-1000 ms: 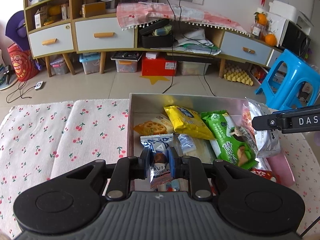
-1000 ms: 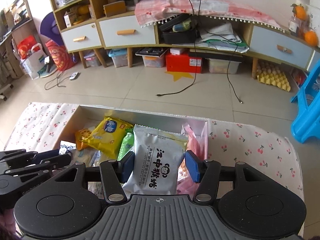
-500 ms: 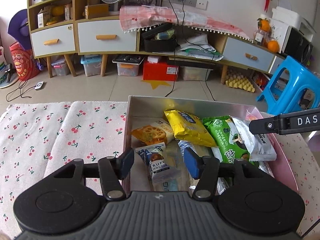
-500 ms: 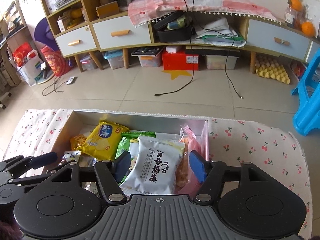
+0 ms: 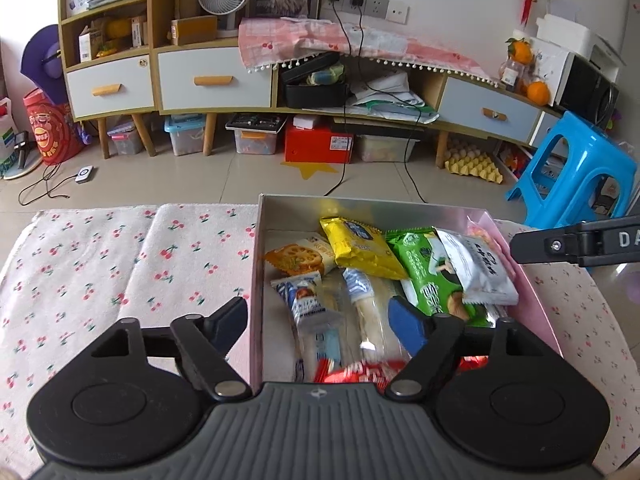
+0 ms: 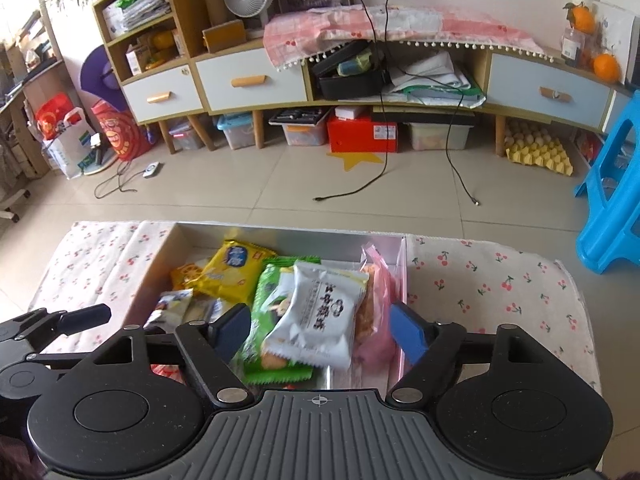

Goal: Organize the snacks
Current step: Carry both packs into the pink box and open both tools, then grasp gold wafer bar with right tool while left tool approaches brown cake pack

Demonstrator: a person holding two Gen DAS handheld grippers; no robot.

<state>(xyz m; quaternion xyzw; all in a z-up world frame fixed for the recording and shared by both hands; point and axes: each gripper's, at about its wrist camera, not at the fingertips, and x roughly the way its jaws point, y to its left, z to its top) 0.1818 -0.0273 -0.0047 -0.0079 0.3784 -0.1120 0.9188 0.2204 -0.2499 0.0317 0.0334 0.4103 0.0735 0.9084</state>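
Fingers (image 5: 236,322) on both your grippers are spreading, released from the truffle packet (image 5: 306,300) and white pouch (image 6: 320,314) they pinched a moment ago, now lying at twelve o'clock inside the box (image 5: 256,264), so both snacks look stowed.

The box (image 5: 360,210) has dull, metal-looking inner walls and a pink outer side. The snack packets (image 5: 362,250) in it are glossy, crinkled plastic film. The cherry-print cloth (image 5: 120,256) under it looks soft and matt. Far off, the wooden cabinet (image 5: 216,80) has smooth drawer fronts.
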